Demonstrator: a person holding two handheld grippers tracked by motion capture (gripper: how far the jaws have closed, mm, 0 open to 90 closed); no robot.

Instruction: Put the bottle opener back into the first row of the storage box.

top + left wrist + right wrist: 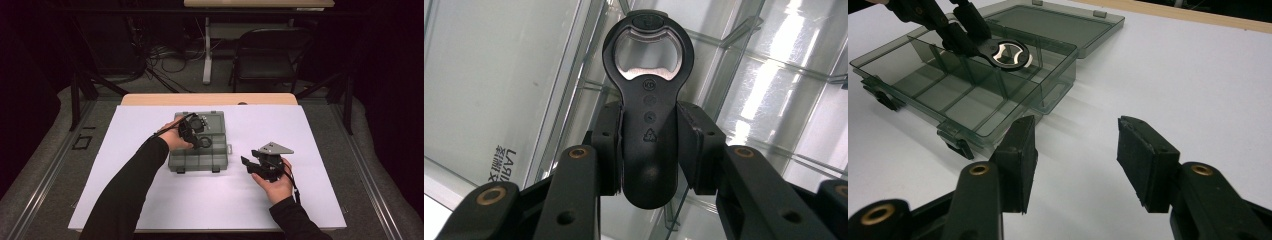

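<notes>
Left claw (651, 145) is gripping the black plastic bottle opener (650, 107) over the clear grey plastic divider box (973, 95).
Right claw (1075, 165) is waiting wide open; the opener could be catching a divider wall and slipping.

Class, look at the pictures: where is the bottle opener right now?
The bottle opener is clamped in the left gripper, held above the open compartment box at mid-table in the high view.
</notes>
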